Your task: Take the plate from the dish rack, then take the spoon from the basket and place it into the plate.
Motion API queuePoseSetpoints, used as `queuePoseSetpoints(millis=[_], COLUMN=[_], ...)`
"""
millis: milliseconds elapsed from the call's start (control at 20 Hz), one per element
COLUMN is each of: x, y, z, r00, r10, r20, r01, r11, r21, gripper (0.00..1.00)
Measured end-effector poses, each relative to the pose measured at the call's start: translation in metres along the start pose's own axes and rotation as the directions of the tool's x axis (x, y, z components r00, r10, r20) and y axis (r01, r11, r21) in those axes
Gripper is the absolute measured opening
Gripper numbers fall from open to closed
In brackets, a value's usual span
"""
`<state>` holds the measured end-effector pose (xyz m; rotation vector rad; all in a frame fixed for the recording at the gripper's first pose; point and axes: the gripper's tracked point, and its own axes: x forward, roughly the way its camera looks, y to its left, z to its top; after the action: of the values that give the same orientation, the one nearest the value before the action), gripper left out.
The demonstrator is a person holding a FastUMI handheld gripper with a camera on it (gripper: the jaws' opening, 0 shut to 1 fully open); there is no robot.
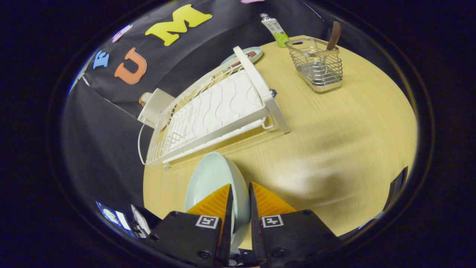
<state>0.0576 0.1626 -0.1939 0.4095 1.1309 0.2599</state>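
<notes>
Fingers of the tool (241, 201) are closed narrow on the rim of the pale plate (212, 178), one on each face, holding it on edge over the near side of the bench (334, 149). Just beyond the plate lies the white dish rack (219, 111), so the first step looks nearly done: the plate is out and needs setting flat on bare wood. Farther off stands the wire basket (318, 67) with the spoon (333, 37) upright inside. Next, I judge, comes lowering the plate gently, letting go, then reaching for the spoon's handle.
</notes>
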Motion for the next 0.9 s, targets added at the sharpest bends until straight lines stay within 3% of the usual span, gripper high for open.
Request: queuePoseSetpoints(millis=[150,200,350,550,600,750,900], x=[0.006,0.006,-0.006,-0.038,-0.048,-0.083,-0.128], y=[-0.012,-0.017,-0.027,-0.038,-0.042,-0.058,-0.074], z=[0.005,0.008,0.018,0.038,0.043,0.064,0.085], r00=[1.0,1.0,0.996,0.966,0.954,0.888,0.775], r10=[-0.015,-0.026,-0.053,-0.085,-0.09,-0.11,-0.132], r20=[-0.005,0.005,0.077,0.244,0.287,0.447,0.618], r01=[0.015,0.026,0.057,0.127,0.146,0.225,0.334], r11=[1.0,1.0,0.997,0.979,0.973,0.951,0.915], r21=[0.01,0.003,-0.05,-0.162,-0.181,-0.213,-0.224], gripper=[0.36,0.34,0.42,0.65,0.75,0.86,0.95])
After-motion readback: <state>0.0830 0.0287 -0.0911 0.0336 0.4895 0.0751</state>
